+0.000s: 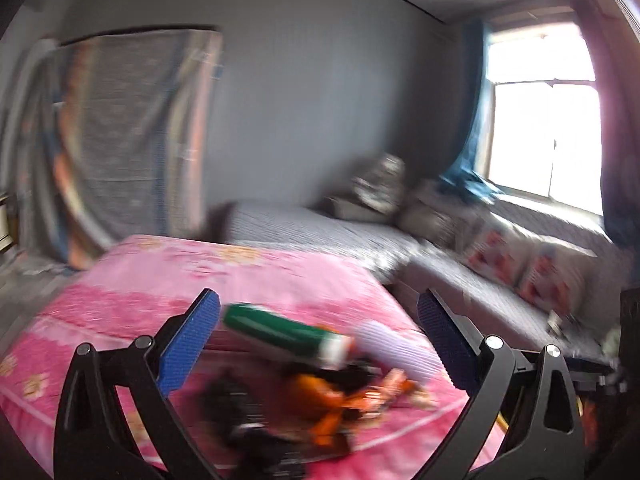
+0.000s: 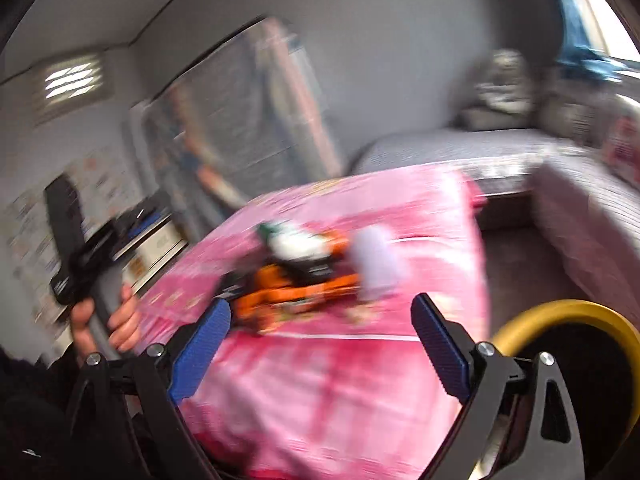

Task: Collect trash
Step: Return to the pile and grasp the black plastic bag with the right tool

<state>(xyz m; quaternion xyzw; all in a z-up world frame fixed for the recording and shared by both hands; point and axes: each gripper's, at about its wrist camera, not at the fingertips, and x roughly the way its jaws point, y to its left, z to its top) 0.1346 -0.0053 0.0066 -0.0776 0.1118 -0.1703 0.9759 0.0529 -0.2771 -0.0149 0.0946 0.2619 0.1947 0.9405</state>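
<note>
While both frames smear, I read this as the approach step: left gripper and right gripper both spread wide, empty. Trash pile lies mid-way on the pink cloth — yellow-rimmed bin near right. Next: settle, pick one piece.

Grey walls, a bright window with blue curtain, grey-covered beds.

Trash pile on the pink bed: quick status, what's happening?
Both grippers, left and right, open, empty. Trash pile untouched on pink bed. Yellow-rimmed bin at right. Nothing blocking; picture blurry.
</note>
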